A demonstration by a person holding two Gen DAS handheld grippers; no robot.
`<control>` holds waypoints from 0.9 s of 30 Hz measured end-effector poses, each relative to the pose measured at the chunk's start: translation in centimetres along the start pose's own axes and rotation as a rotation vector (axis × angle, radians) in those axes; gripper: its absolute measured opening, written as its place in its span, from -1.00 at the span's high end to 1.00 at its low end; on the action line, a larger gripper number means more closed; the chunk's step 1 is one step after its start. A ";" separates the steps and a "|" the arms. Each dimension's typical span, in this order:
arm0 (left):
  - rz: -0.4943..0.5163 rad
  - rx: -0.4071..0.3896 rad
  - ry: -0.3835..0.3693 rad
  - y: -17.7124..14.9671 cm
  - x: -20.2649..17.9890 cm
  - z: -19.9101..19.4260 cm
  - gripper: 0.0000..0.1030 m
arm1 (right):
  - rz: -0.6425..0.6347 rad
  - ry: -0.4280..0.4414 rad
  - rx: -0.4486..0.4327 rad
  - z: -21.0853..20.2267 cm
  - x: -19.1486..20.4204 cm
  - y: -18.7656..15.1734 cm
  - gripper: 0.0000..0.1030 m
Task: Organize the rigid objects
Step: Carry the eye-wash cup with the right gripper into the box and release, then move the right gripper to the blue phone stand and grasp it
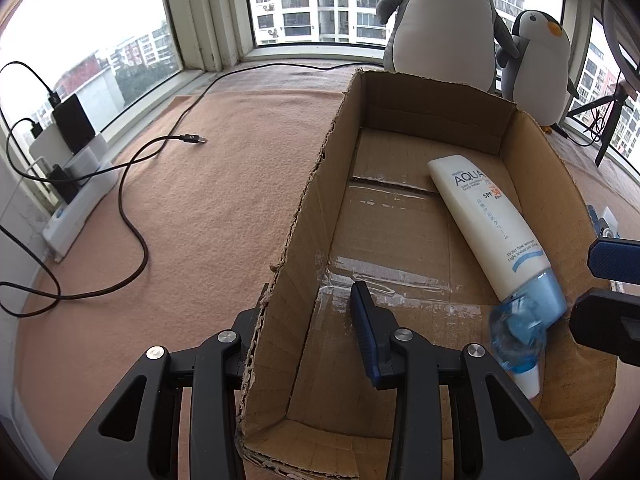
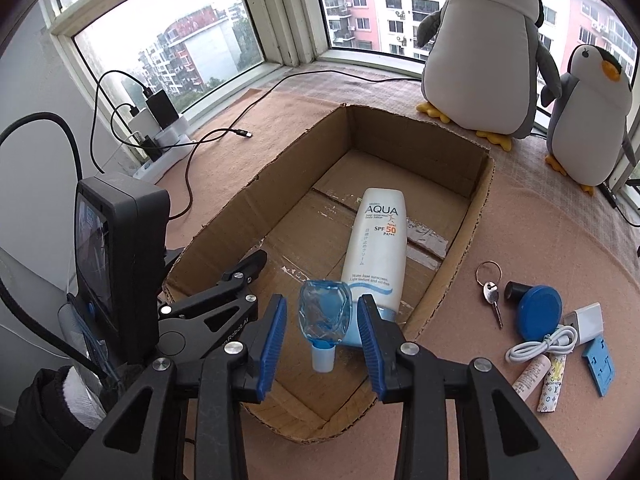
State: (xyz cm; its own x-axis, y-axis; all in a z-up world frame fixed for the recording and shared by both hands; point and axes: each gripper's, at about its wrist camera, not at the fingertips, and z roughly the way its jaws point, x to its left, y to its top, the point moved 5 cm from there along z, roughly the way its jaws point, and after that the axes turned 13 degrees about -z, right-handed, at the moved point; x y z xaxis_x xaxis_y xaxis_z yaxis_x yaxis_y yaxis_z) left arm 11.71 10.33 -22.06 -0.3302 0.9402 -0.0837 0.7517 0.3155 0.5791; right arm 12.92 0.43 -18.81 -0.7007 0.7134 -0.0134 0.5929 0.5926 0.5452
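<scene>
The left wrist view looks steeply down along its fingers from the box's (image 1: 304, 208) near left corner, close in, facing the windows. The right wrist view looks down from nearer the box's (image 2: 224, 216) middle, slightly higher. Both share the box, the tube (image 1: 484, 224) (image 2: 376, 248) (lying inside) and the penguins (image 1: 440, 20) (image 2: 484, 52).

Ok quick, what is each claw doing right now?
Left claw: closed, gripping the side wall of the cardboard box.
Right claw: open; the small blue bottle sits between its pads, not gripped.
</scene>
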 end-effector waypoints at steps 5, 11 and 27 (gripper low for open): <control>0.000 -0.001 0.001 0.0 0.0 0.0 0.31 | 0.004 -0.001 -0.006 -0.2 -0.1 -0.3 0.18; 0.003 0.000 0.002 0.1 0.0 0.0 0.31 | 0.027 -0.003 -0.014 -0.8 -0.8 -0.7 0.18; 0.006 0.002 0.010 0.0 0.1 0.2 0.30 | 0.120 -0.061 -0.126 -7.0 -8.7 -5.6 0.18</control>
State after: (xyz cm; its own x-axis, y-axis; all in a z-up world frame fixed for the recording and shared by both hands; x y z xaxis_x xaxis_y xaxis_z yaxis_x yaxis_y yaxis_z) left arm 11.79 10.45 -22.18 -0.3310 0.9408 -0.0723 0.7548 0.3100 0.5782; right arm 12.87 -11.72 -15.88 -0.6006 0.7995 0.0096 0.6136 0.4532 0.6466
